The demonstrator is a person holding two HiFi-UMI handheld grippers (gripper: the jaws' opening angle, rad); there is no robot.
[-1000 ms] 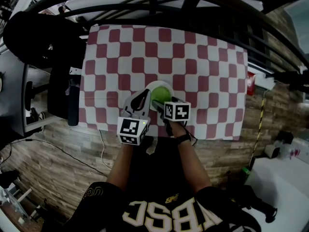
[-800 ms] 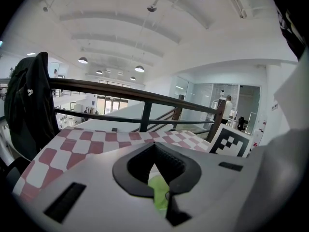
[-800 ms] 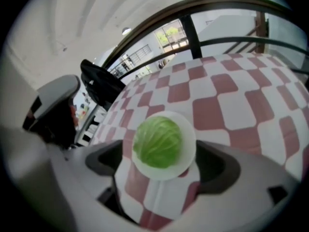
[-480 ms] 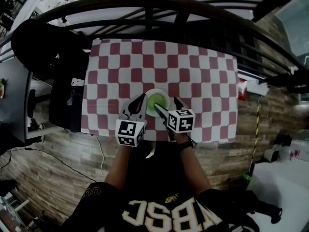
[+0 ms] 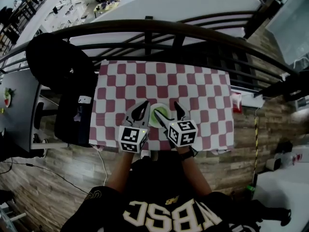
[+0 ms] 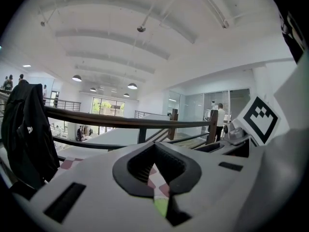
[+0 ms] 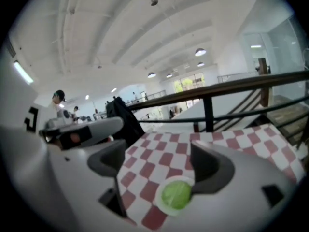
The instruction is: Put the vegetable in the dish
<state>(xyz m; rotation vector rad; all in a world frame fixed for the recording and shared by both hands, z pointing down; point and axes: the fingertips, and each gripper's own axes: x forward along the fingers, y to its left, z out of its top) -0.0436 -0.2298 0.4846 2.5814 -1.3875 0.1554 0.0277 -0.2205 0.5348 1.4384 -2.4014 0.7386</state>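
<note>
A round green vegetable [image 5: 161,113] lies in a small white dish [image 5: 153,117] near the front edge of the red-and-white checkered table [image 5: 193,91]. My right gripper [image 5: 169,113] hovers just in front of the dish, open and empty. In the right gripper view, the vegetable [image 7: 176,195] and the dish [image 7: 163,208] show between the parted jaws of the right gripper [image 7: 157,175]. My left gripper [image 5: 140,110] is to the left of the dish, shut with nothing in it. In the left gripper view, the left gripper [image 6: 160,175] shows only a sliver of cloth and green through its closed jaws.
A dark curved railing [image 5: 164,29] runs behind the table. A black jacket [image 5: 58,64] hangs over a black chair [image 5: 72,122] at the table's left. A small red item [image 5: 236,102] sits off the table's right edge. The floor is wood plank.
Both grippers have drawn back from the dish toward the table's front edge. The right gripper's jaws have come away from the vegetable, which stays in the dish. The head view now takes in more of the room.
</note>
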